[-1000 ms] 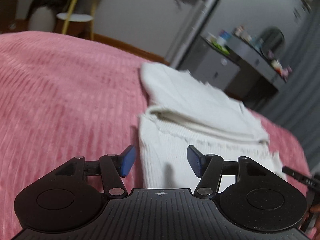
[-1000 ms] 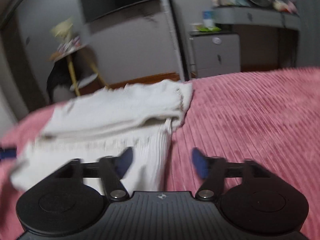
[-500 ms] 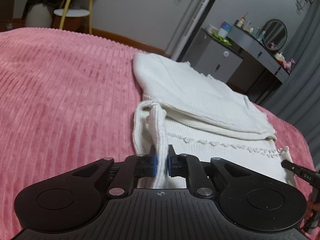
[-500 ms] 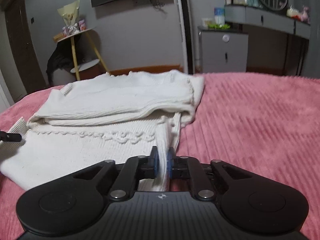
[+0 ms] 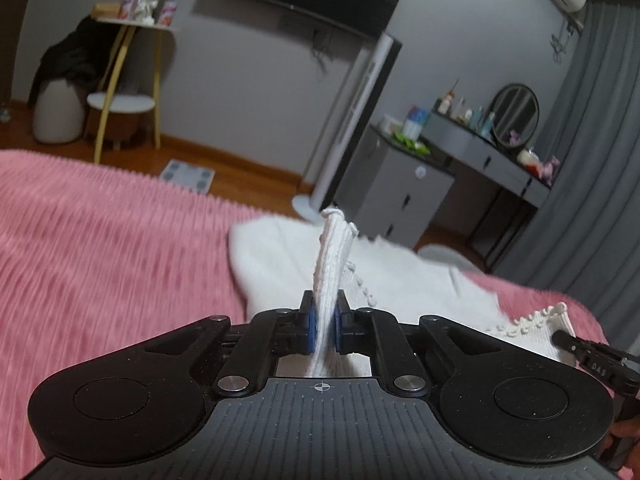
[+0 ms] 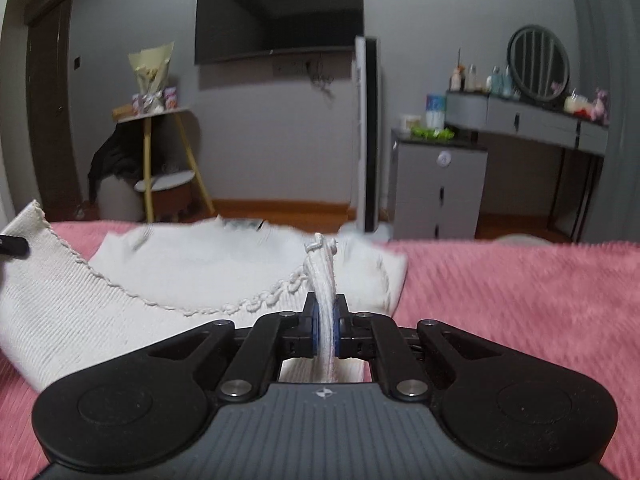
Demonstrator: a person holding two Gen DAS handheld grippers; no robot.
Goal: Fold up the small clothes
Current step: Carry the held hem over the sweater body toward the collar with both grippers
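Left hand-held gripper (image 5: 324, 326): matte black body with a ribbed dark grey top plate bearing a small white crosshair mark at its front edge; two round black housings with raised discs flank the plate. Black linkage arms run forward from silver pivot screws to the fingers, each faced with a blue pad (image 5: 310, 326). Right hand-held gripper (image 6: 326, 330): the same build, ribbed grey plate with a white emblem, twin round housings, silver screws at the pivots and smaller ones farther out, blue pads (image 6: 316, 330). In the left wrist view its black fingertip carries small white lettering.
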